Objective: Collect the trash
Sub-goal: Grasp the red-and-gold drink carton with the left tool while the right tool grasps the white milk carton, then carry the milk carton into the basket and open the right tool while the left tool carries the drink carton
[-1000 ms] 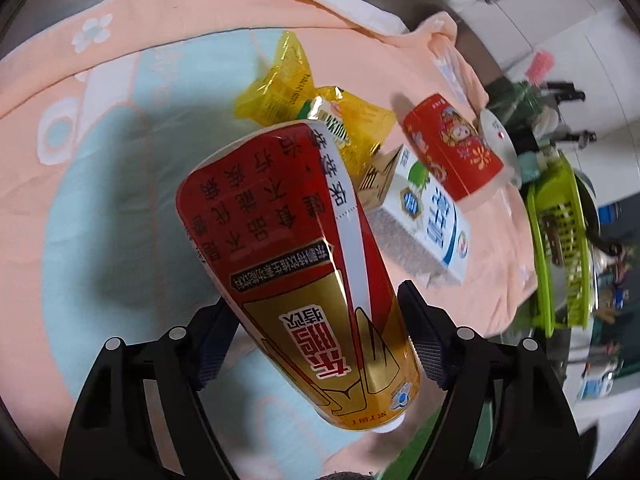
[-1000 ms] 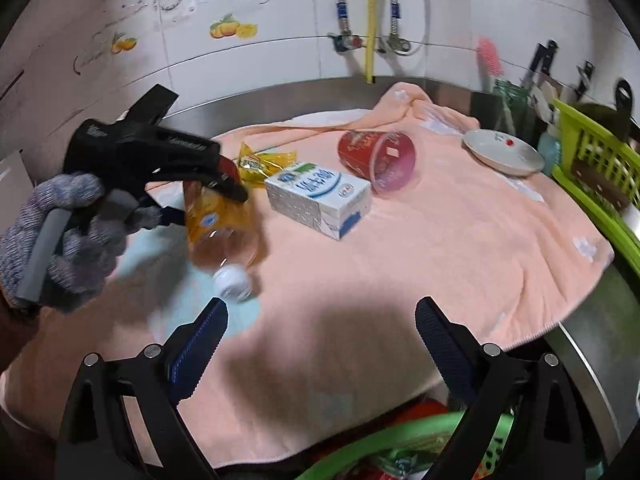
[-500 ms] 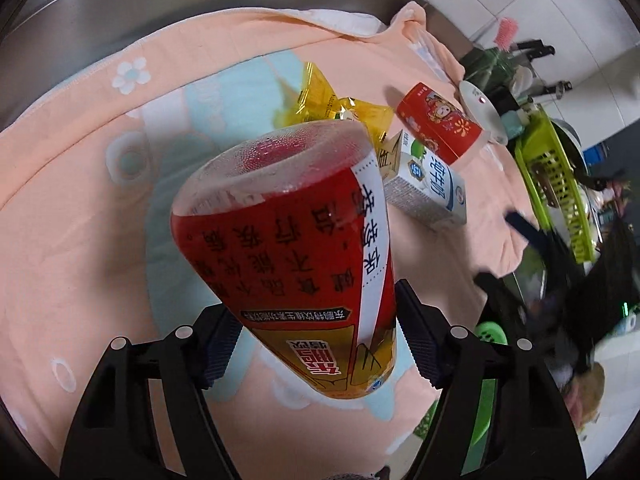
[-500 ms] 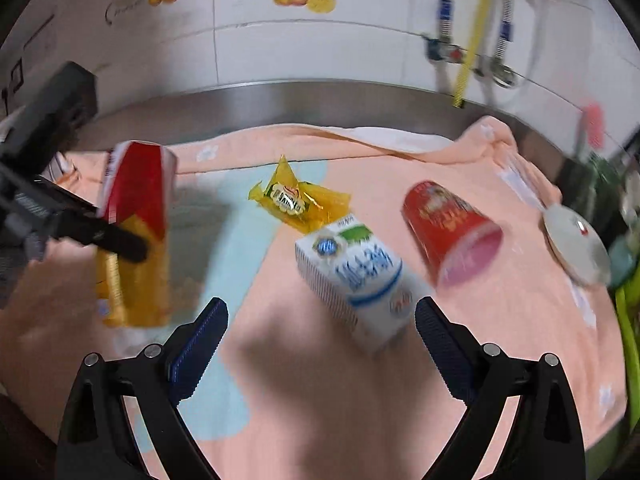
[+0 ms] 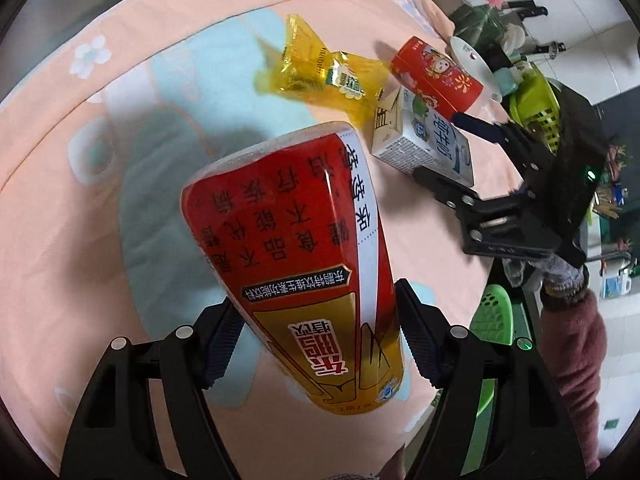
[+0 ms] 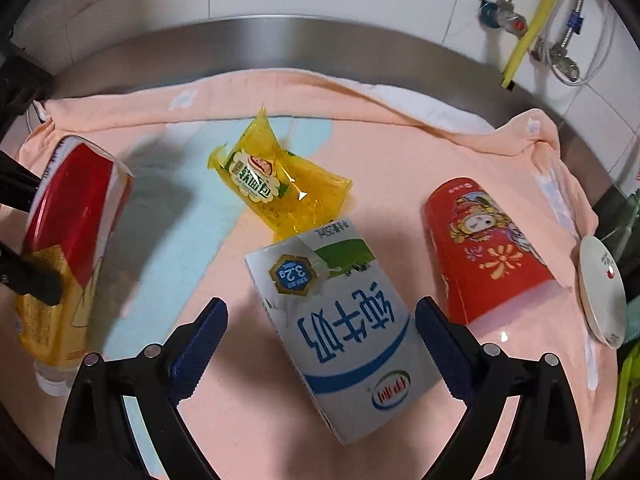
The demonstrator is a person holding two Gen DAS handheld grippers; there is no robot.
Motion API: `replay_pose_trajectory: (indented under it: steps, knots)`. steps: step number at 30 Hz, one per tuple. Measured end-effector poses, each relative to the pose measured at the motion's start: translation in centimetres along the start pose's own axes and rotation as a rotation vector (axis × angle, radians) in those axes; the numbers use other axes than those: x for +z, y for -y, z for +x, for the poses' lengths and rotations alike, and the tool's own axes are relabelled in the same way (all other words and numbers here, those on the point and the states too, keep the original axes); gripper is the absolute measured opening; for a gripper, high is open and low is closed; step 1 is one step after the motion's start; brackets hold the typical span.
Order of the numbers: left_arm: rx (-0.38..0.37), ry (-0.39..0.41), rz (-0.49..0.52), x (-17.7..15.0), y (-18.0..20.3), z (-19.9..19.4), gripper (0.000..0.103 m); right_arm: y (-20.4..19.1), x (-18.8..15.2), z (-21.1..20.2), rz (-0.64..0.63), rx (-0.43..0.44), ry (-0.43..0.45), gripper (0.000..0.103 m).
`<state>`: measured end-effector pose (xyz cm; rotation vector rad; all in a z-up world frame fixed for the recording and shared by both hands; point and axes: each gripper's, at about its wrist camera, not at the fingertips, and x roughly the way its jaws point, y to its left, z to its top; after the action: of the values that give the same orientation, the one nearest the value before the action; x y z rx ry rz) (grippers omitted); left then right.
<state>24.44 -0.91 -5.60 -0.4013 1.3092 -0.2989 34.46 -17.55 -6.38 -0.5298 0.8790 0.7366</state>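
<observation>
My left gripper (image 5: 318, 334) is shut on a red and gold drink bottle (image 5: 304, 264) and holds it above the peach towel (image 5: 80, 168); the bottle also shows at the left of the right wrist view (image 6: 64, 256). My right gripper (image 6: 320, 344) is open, its fingers on either side of a white and blue milk carton (image 6: 340, 320) that lies on the towel. A yellow snack wrapper (image 6: 276, 184) lies behind the carton and a red paper cup (image 6: 480, 248) lies on its side to the right. The right gripper also shows in the left wrist view (image 5: 460, 160).
A white dish (image 6: 602, 280) lies at the towel's right edge. A green basket (image 5: 536, 108) stands beyond it. A green bin (image 5: 494, 312) sits below the table edge. A steel rim (image 6: 320, 40) and tiled wall with taps (image 6: 520, 24) lie behind.
My right gripper has moved forward and down over the milk carton, which now lies between its open fingers. My left gripper still holds the bottle and has shifted slightly.
</observation>
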Motion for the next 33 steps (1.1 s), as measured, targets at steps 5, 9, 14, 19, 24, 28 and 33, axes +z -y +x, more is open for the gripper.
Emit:
replay_pose_trajectory:
  steps: [5, 9, 14, 19, 24, 28, 33]
  knots:
    - [-0.001, -0.014, 0.008, 0.0, 0.2, 0.1, 0.072, 0.5, 0.7, 1.6, 0.002, 0.001, -0.035, 0.092]
    - [-0.015, -0.016, -0.006, 0.0, -0.2, 0.1, 0.073, 0.5, 0.7, 2.4, 0.007, 0.007, -0.06, 0.092]
    - [-0.029, -0.022, -0.013, -0.3, -0.2, 0.1, 0.076, 0.8, 0.1, 1.7, 0.063, 0.026, -0.06, 0.082]
    - [-0.046, -0.012, -0.043, -0.7, -0.3, 0.1, 0.08, 0.6, -0.8, 0.5, 0.132, 0.027, -0.053, 0.07]
    - [-0.062, 0.003, -0.093, -0.9, -0.4, 0.4, 0.082, -0.5, -1.8, -0.3, 0.173, 0.012, -0.037, 0.068]
    - [-0.085, 0.025, -0.161, -0.4, -0.7, 0.5, 0.082, -0.9, -2.2, -0.8, 0.217, 0.012, -0.019, 0.068]
    - [-0.066, 0.066, -0.216, -0.1, -0.5, 0.6, 0.084, -1.4, -3.3, -2.0, 0.277, 0.031, 0.019, 0.068]
